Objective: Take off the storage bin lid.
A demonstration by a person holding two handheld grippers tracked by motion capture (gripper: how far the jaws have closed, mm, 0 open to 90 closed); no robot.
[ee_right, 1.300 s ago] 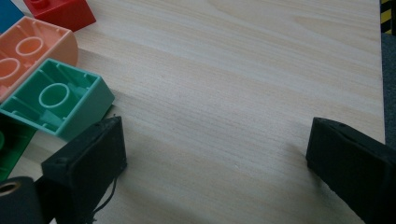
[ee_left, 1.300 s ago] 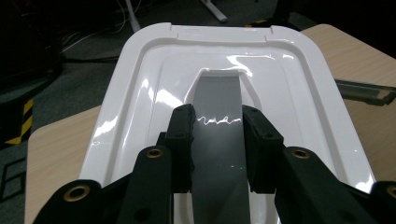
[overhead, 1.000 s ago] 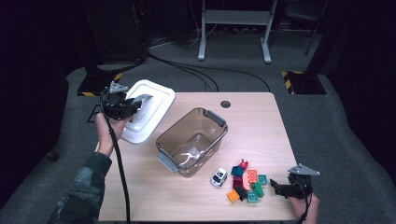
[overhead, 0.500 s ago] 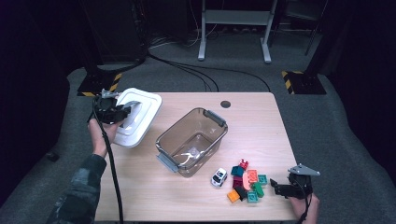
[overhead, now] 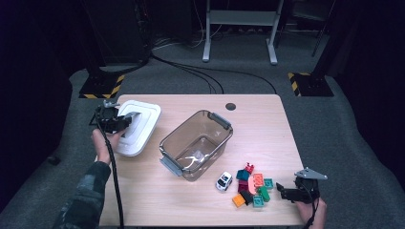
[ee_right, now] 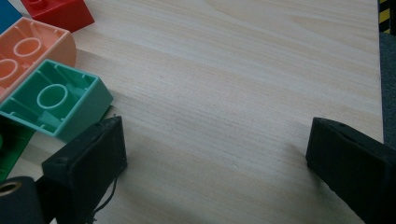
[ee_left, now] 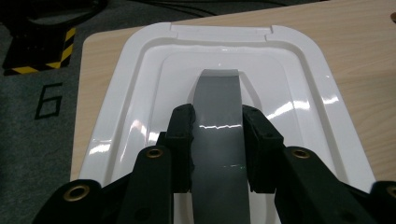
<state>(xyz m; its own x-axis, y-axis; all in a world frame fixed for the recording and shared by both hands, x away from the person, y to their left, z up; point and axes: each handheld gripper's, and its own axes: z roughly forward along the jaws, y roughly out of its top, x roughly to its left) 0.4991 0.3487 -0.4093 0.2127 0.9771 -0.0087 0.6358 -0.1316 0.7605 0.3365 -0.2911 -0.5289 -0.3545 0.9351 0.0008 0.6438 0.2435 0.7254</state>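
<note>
I am pinching the grey handle strip [ee_left: 218, 140] of the white plastic lid [overhead: 138, 126] with my left gripper [ee_left: 217, 135], setting it down, probably, at the table's left edge. Next: releasing it. My right gripper [ee_right: 215, 154] is resting spread beside the coloured blocks [overhead: 253, 185].

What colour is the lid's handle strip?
Grey, on the white lid; the left gripper view shows the handle strip best.

Bare table [overhead: 267, 124] lies right of the clear bin [overhead: 197, 143]; blocks [overhead: 252, 185] crowd the near right.
</note>
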